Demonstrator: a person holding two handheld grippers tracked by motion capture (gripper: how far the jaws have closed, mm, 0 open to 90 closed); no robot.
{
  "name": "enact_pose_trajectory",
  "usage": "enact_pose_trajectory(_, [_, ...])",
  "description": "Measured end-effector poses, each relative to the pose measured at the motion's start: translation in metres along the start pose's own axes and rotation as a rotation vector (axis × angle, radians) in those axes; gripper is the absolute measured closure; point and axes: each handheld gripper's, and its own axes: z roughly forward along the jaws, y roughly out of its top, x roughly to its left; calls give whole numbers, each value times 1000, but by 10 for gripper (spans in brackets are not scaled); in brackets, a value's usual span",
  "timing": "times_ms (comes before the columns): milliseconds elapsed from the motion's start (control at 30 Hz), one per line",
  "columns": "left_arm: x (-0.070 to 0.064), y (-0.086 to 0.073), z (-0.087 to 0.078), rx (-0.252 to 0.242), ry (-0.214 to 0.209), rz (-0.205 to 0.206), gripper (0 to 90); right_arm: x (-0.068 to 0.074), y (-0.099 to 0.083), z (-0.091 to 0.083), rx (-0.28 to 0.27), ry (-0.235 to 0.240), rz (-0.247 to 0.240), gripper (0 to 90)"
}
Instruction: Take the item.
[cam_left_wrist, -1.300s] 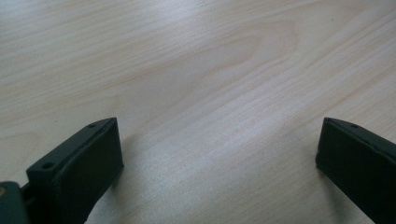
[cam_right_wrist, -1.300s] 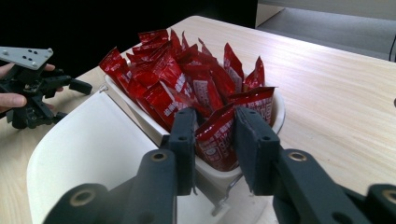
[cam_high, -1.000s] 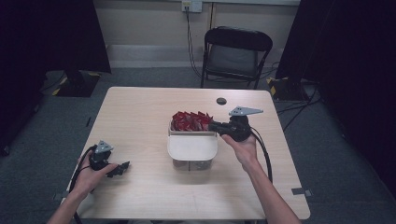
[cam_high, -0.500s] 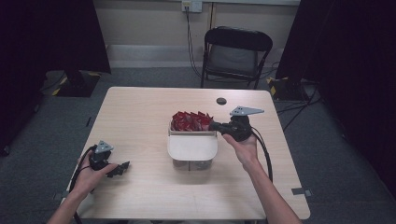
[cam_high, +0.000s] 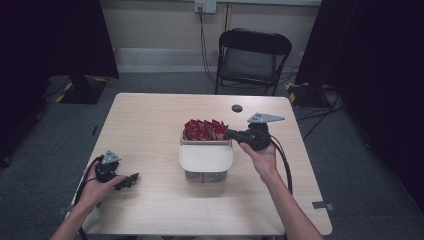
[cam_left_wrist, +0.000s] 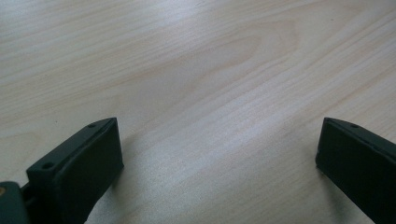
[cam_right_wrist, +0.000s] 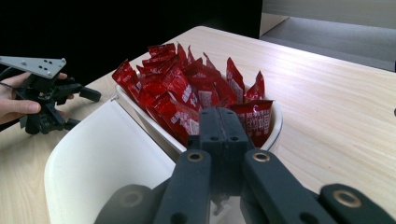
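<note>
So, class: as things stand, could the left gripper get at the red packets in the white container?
Probably yes. The left gripper, jaws open, sits low on bare table, apart from the white container; nothing stands between, and the red packets lie uncovered.

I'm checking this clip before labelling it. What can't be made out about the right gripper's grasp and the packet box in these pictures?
- Right gripper view: jaws pressed together at the red packets; whether one is pinched is hidden by the jaws themselves.
- Right gripper view: packet print is too blurred to read.
- High view: the white lid covers the front half of the box, hiding what lies under it.
</note>
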Motion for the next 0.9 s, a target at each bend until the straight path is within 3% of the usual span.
enact_pose_trajectory(900, [0, 0, 0, 0, 0, 0, 0, 7, 13, -14, -67, 18, 3, 900])
